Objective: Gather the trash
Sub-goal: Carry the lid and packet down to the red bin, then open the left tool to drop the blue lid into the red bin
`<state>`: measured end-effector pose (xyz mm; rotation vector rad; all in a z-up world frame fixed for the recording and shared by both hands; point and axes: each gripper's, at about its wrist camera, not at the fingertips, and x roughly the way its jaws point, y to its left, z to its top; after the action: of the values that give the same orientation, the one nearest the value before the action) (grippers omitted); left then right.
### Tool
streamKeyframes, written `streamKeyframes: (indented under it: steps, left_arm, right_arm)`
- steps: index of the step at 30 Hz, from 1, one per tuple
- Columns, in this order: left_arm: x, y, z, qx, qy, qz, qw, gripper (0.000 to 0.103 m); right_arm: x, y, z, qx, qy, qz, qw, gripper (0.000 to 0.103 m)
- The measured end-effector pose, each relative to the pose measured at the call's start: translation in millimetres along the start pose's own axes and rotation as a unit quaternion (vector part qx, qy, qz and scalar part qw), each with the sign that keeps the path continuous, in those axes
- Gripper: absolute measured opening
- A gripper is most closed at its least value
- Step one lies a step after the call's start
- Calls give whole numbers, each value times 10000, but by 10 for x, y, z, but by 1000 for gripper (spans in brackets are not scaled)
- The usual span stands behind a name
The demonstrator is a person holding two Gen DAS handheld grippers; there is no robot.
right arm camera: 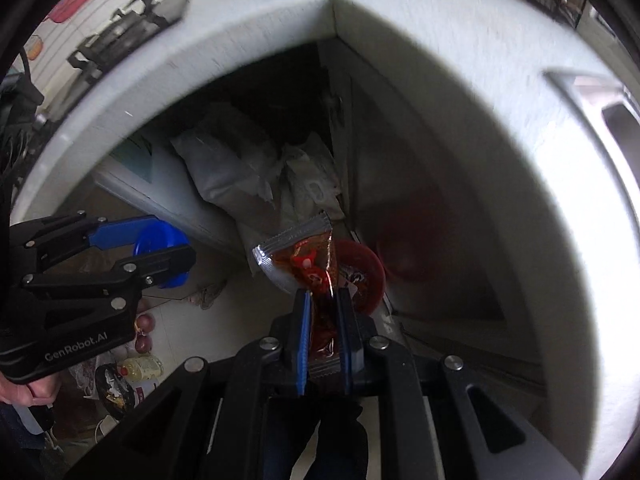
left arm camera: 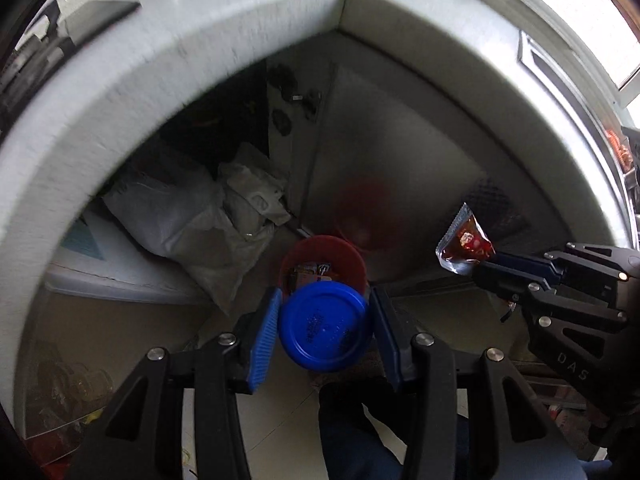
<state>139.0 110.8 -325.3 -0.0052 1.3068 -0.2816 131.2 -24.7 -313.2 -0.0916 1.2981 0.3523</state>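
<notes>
The red bin point(left arm camera: 323, 260) sits on the floor in the counter's point(left arm camera: 240, 32) inside corner, and both hands hang above it to drop trash in. The left gripper point(left arm camera: 324, 326) clamps a blue lid point(left arm camera: 323, 326) part-open — at six o'clock of the bin. The right gripper point(right arm camera: 325, 334), nearly shut, pinches a sauce packet point(right arm camera: 298, 258) at three o'clock — clear of the rim.

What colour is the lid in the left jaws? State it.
Blue; the lid shows best in the left wrist view.
</notes>
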Motion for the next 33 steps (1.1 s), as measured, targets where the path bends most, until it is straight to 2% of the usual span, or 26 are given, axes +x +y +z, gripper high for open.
streamKeyframes:
  steps: [4,9,14,19,21,23,33]
  left_arm:
    - [543,33,-72,-79,262,-205,9994,43]
    - [1140,-8,-114,49,485,-290,9984,43]
    - [1531,-63,-119,141,702,-381,9967,43]
    - [1731,-99,-64,109,811,-490,9954,45]
    - [1743,-96,-39,99,828,-499,9953,60]
    - [1735,-92,-25,124,796,-452,9957,64]
    - [1568,0,-72,86,749,-231,9969,64]
  right_arm:
    - [490,-172,-86,198,89,-85,9997,12]
    - [969,-352,-167,401,204,-152,9989,11]
    - [1286,-478,-246,506,297,-210,9981,12]
    - [1409,-516,-283,613,348,-241,9972,12]
    - [1427,-537,-298,659,369,-244,9968,12]
    - [1417,-518,-309,637,381,-250,9969,12]
    - [1325,-424,-305,477,372,-105,9981,12]
